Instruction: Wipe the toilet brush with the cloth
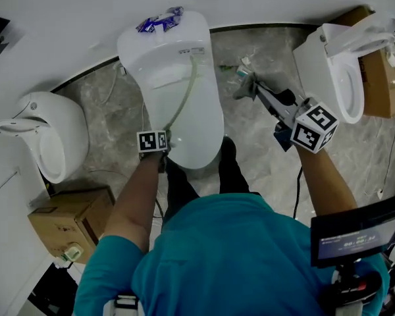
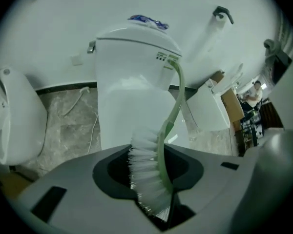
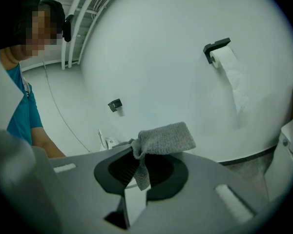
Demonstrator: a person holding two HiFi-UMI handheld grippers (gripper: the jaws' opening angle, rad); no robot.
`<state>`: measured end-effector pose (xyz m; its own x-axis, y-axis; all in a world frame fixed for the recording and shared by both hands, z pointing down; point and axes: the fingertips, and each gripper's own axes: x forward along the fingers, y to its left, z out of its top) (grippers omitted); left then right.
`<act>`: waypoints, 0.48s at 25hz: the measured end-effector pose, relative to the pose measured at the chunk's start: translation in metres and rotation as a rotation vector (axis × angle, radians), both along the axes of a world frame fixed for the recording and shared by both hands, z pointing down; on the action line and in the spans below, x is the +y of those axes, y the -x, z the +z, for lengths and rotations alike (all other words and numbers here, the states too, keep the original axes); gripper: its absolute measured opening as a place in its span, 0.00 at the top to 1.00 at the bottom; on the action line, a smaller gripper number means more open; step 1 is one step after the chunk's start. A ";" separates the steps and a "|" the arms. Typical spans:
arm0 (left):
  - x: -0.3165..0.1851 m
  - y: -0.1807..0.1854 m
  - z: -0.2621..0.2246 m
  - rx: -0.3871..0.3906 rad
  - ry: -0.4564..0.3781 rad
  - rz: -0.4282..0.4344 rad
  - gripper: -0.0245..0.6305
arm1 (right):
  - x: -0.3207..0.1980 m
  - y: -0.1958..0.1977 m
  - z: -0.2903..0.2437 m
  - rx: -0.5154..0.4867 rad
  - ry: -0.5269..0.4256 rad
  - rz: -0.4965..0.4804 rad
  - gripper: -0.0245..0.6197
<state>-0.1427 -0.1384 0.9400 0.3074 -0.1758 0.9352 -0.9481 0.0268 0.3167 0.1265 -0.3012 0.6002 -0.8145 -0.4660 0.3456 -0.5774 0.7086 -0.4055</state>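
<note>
Only the right gripper view shows the toilet paper roll [image 3: 224, 57] on the wall. Only the head view shows both tools at once, well apart. The left gripper [image 1: 166, 143] is closed on the white bristle end of the toilet brush [image 2: 147, 177], over the middle toilet [image 1: 204, 124]. The brush's green handle points away from the jaws. The right gripper [image 1: 253, 87] pinches the grey cloth [image 3: 165, 139]. The toilet's small label [image 2: 161, 56] is too tiny to read.

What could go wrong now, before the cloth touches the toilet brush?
The left gripper clamps the toilet brush at its bristles, so its long handle may swing or twist loose. The right gripper pinches only a small part of the cloth; wiping could pull it out.
</note>
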 end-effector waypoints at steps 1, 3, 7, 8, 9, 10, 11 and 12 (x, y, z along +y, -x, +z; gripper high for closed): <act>0.000 -0.002 0.011 0.005 0.010 -0.034 0.73 | 0.001 -0.003 0.006 0.001 0.004 -0.004 0.91; 0.002 -0.005 0.032 0.001 0.028 -0.072 0.73 | 0.006 -0.009 0.019 0.005 0.018 -0.007 0.91; 0.007 -0.006 0.067 -0.043 0.061 -0.090 0.73 | 0.019 -0.019 0.047 0.034 0.051 -0.019 0.91; 0.009 -0.005 0.073 -0.054 0.067 -0.098 0.73 | 0.023 -0.021 0.053 0.042 0.058 -0.024 0.91; 0.010 -0.003 0.079 -0.066 0.073 -0.105 0.73 | 0.026 -0.023 0.059 0.047 0.064 -0.026 0.91; 0.012 -0.002 0.085 -0.079 0.078 -0.109 0.73 | 0.029 -0.025 0.064 0.050 0.072 -0.027 0.91; 0.013 -0.001 0.091 -0.093 0.083 -0.109 0.73 | 0.031 -0.027 0.069 0.051 0.080 -0.027 0.91; 0.014 0.000 0.096 -0.104 0.088 -0.107 0.72 | 0.033 -0.029 0.074 0.052 0.088 -0.026 0.91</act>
